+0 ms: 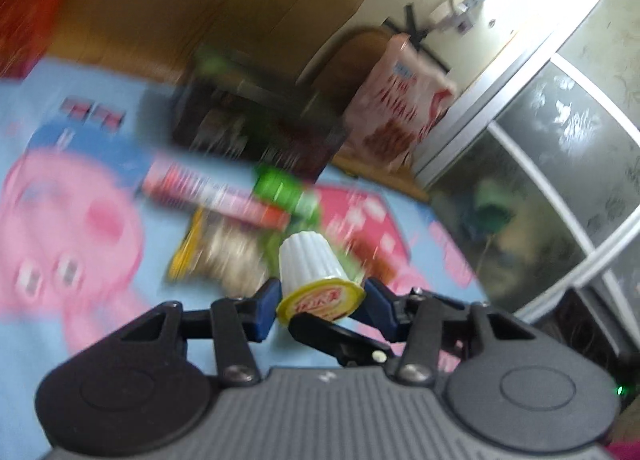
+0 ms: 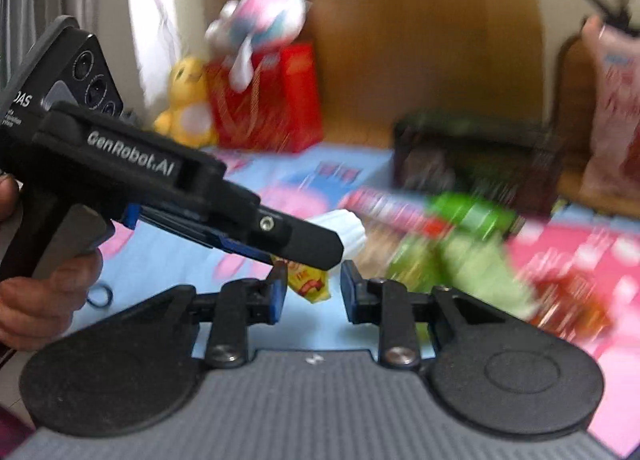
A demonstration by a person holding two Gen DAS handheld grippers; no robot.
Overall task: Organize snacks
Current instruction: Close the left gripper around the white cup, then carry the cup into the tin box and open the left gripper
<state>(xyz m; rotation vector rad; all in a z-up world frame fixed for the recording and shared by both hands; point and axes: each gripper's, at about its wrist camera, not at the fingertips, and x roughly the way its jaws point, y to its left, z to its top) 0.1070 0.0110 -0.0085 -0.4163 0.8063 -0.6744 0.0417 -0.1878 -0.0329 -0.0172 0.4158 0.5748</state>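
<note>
My left gripper (image 1: pixel 320 306) is clamped on the white ribbed jelly cup (image 1: pixel 310 268), yellow lid facing the cam, lifted above the cartoon mat (image 1: pixel 80 268). My right gripper (image 2: pixel 313 296) is unclenched w/ nothing between the pads, just behind the cup. Blurred snack packets (image 1: pixel 224 200) lie mid-mat; dark box (image 1: pixel 256 128) at the mat's far edge.

Motion blur over snack pile (image 1: pixel 240 216) in both views, labels unreadable. Dark box (image 1: pixel 256 128) contents smeared, can't ID. Jelly cup (image 2: pixel 348 232) mostly hidden behind left gripper (image 2: pixel 316 256) in right wrist view. Lid print too blurred to read. Hand (image 2: pixel 44 292) cut by frame edge.
</note>
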